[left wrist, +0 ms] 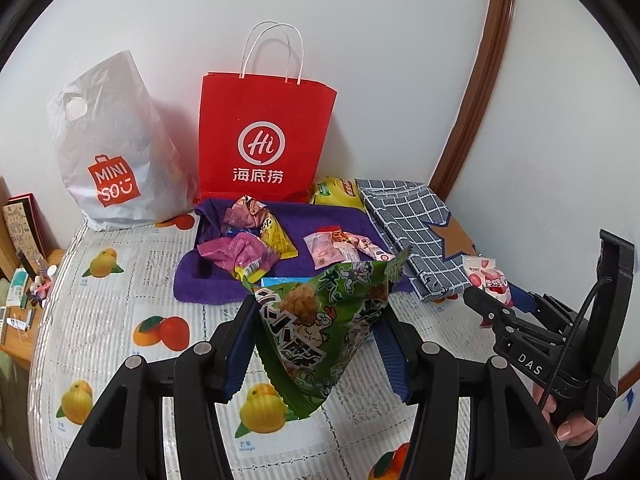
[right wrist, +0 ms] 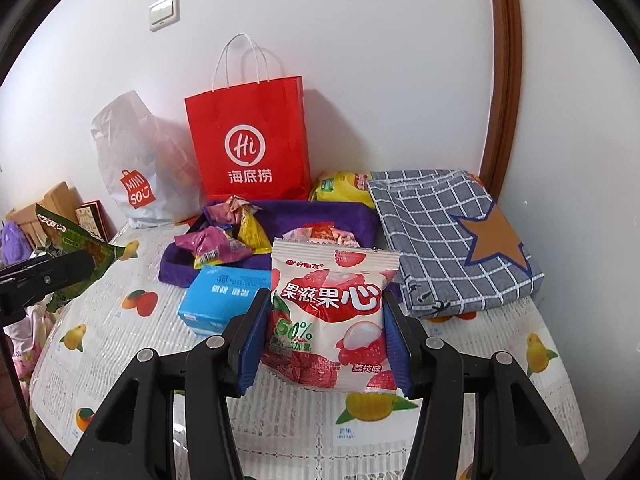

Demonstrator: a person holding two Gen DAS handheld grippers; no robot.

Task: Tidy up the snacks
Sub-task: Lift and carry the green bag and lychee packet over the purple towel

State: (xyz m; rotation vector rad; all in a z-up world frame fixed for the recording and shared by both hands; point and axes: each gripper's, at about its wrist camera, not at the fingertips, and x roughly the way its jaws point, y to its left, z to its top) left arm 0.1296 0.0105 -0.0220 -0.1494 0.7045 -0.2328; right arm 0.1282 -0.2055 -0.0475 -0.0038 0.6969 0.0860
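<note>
My left gripper is shut on a green snack packet with a cartoon chicken, lifted above the table. My right gripper is shut on a white and pink lychee candy packet, also off the table. Each gripper shows in the other's view: the right gripper with its candy packet at the right, the green packet at the left edge. Several small snack packets lie on a purple towel behind. A red paper bag stands open against the wall.
A white plastic shopping bag stands left of the red bag. A yellow chip bag and a folded grey checked cloth lie at the right. A blue tissue pack sits before the towel. The fruit-print tablecloth ends at left.
</note>
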